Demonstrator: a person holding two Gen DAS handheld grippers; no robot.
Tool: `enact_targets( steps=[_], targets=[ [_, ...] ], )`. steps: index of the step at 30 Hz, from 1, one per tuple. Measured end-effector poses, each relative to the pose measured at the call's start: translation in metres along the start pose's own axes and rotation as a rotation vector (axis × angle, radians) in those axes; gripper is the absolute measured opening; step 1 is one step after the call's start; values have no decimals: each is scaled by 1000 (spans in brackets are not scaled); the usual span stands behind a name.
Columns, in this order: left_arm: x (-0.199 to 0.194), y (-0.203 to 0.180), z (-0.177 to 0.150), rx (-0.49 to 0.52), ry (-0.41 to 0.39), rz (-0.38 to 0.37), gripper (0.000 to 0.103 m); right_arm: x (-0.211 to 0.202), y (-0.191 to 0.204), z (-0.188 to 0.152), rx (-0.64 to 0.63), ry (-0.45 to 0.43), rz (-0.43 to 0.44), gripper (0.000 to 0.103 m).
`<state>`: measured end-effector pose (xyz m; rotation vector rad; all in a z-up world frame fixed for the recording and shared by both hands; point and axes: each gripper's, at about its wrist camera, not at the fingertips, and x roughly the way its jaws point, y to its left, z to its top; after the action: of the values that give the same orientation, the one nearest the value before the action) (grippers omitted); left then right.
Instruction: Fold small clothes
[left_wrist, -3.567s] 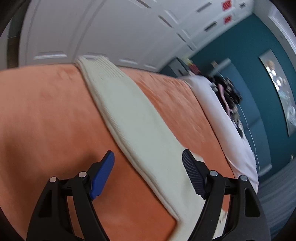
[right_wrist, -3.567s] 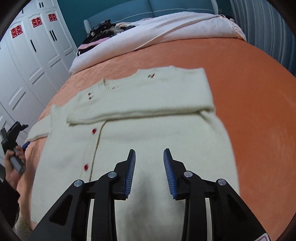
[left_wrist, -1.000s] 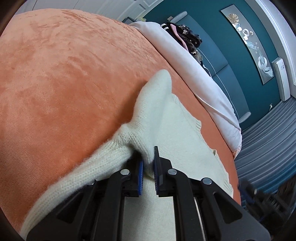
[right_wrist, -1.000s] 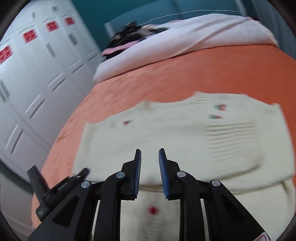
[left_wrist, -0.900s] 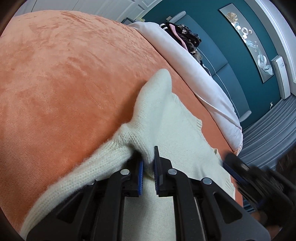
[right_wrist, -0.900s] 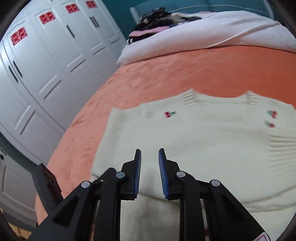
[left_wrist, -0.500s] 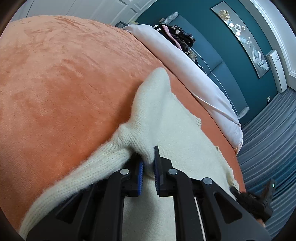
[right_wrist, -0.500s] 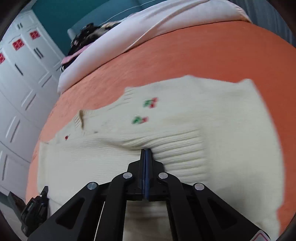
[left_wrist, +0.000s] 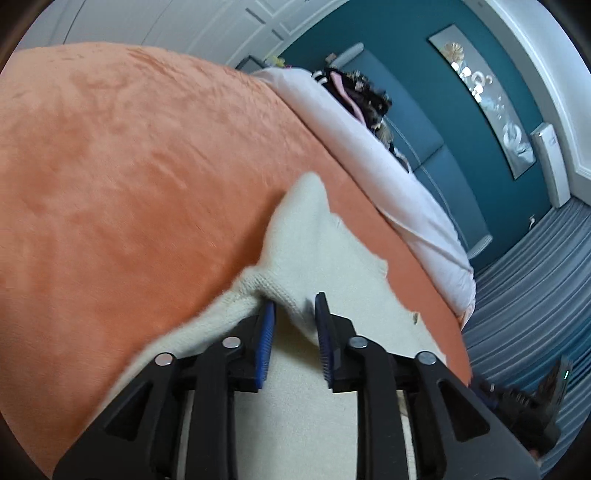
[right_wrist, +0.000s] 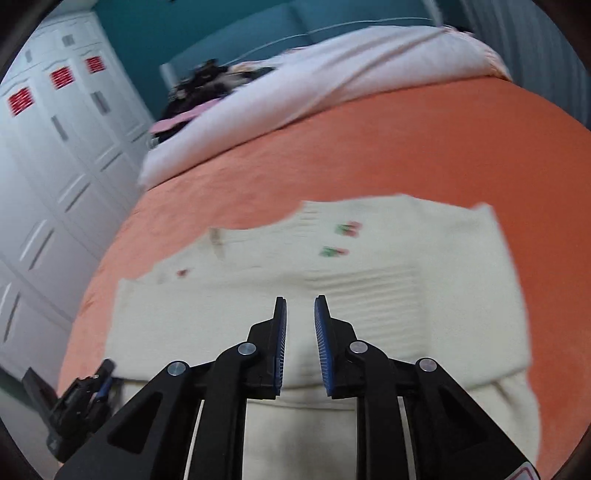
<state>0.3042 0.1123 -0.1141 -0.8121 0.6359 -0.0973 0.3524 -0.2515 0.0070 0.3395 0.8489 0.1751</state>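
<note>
— Both my pairs of fingers have parted since half a second ago: the left gripper (left_wrist: 293, 328) was pinched on the sleeve and the right gripper (right_wrist: 299, 332) was shut flat on the knit.

— So nothing is held now?

— Nothing clamped. The left jaws stand apart with a ridge of the sleeve (left_wrist: 291, 295) slack between them; the right ones hang a little apart over the cream cardigan (right_wrist: 314, 295), which lies toward the left edge of the orange bedspread (right_wrist: 406, 158), both sleeves laid across the chest.

— What might spoil it?

— That ridge looks caught on the left pad (fuzzy knit clings), so backing away could, I think, drag the sleeve off its fold. The plush cover may grip the wool too, bunching it on the next fold.

— And around you?

— Past the far edge of the bedspread lies a pale duvet (right_wrist: 332, 85), with a dark heap of clothes (left_wrist: 354, 96) behind it; white wardrobe doors (right_wrist: 55, 147) at my left, teal wall (left_wrist: 424, 92) beyond.
</note>
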Motion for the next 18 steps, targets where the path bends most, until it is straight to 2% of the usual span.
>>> enact_targets(
  steps=[2, 3, 6, 9, 12, 14, 18],
  targets=[
    [2, 11, -1, -33, 13, -8, 21, 41, 58, 6, -89, 90, 134, 18],
    [4, 15, -1, -37, 13, -5, 19, 63, 83, 5, -115, 130, 163, 18],
    [5, 13, -3, -15, -4, 7, 19, 138, 149, -2, -233, 255, 155, 17],
    [6, 15, -7, -9, -19, -4, 19, 195, 189, -7, -293, 337, 112, 16],
    [7, 18, -11, -5, -30, -7, 18, 228, 214, -6, -386, 305, 42, 16],
    [8, 18, -13, 7, -34, -2, 18, 244, 224, -2, -413, 293, 4, 12],
    [11, 19, -15, 14, -39, -8, 18, 249, 223, 9, -416, 281, -5, 5]
  ],
)
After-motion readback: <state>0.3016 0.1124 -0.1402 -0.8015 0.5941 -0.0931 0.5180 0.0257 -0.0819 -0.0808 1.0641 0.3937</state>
